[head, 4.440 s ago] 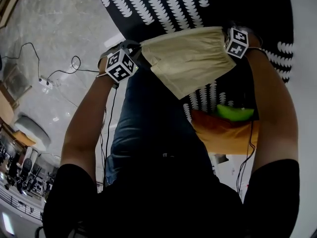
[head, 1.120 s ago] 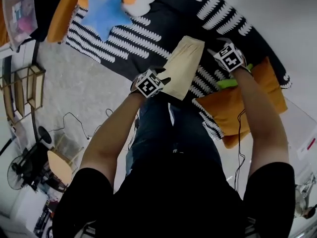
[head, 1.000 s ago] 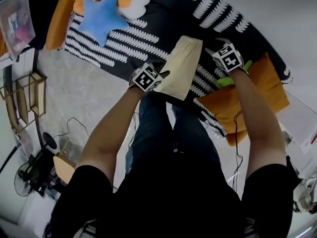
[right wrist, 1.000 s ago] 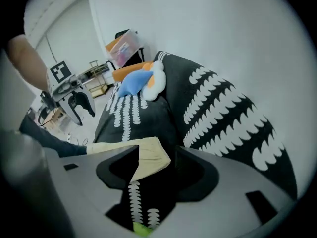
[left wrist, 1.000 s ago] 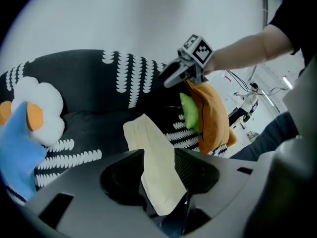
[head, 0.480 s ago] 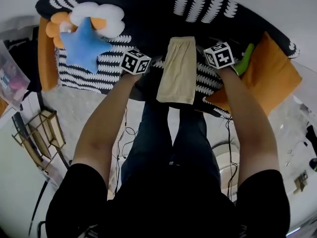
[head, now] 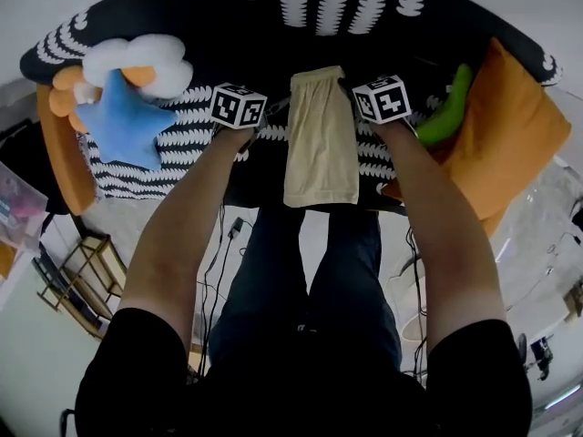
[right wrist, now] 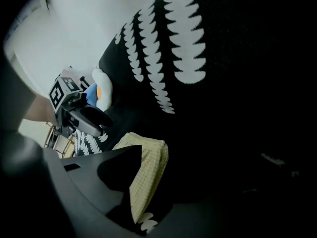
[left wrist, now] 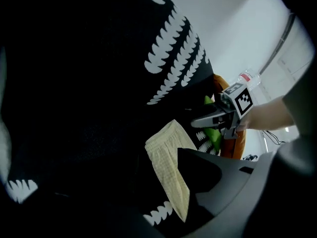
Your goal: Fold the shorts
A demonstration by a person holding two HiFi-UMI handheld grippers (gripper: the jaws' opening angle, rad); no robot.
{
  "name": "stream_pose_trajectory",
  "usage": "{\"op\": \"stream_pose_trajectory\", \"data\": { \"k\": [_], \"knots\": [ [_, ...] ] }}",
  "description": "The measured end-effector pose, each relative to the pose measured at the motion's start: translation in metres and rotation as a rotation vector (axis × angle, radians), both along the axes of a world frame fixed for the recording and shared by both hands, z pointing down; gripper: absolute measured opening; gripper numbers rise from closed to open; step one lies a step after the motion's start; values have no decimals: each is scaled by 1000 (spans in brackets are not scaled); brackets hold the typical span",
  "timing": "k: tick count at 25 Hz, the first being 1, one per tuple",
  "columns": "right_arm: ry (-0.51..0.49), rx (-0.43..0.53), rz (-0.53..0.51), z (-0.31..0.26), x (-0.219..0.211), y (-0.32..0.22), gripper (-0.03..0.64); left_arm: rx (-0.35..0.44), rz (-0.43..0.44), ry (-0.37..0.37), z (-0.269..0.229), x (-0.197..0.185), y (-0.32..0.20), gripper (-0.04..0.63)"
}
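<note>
Shorts (head: 321, 139) folded lengthwise, flat on the patterned blanket (head: 319, 7), between the grippers – first fold looks done. Left gripper (head: 273, 112) jaws just opened wide, right gripper (head: 353, 91) closing slightly but apart – shorts edge beside each, neither pinching. Cross fold likely left

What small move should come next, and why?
Probably close both grippers on the waistband corners, to fold it toward the hem. The shorts lie flat in a long strip; the left gripper, jaws just opening, and right gripper, jaws just closing, flank the waistband, pinching nothing.
</note>
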State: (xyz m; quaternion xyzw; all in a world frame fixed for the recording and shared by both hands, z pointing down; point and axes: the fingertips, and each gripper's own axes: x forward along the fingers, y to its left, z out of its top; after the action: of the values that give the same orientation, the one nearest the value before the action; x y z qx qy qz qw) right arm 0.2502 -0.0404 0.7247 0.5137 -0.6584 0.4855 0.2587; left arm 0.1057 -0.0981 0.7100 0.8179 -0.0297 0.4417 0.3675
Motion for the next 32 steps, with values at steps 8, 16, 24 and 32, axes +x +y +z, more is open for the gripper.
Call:
{"op": "stream_pose_trajectory", "data": {
  "k": [8, 16, 24, 32],
  "knots": [
    [-85, -46, 85, 48, -3, -4, 189, -89, -61, -35, 57, 21, 3, 206],
    [-130, -87, 107, 63, -10, -7, 150, -140, -113, -84, 78, 20, 11, 135],
    [-188, -139, 45, 63, -13, -12, 91, -115, 33, -84, 76, 24, 9, 62],
    [-122, 32, 91, 24, 5, -49, 64, -6, -10, 22, 36, 46, -37, 51]
  ]
}}
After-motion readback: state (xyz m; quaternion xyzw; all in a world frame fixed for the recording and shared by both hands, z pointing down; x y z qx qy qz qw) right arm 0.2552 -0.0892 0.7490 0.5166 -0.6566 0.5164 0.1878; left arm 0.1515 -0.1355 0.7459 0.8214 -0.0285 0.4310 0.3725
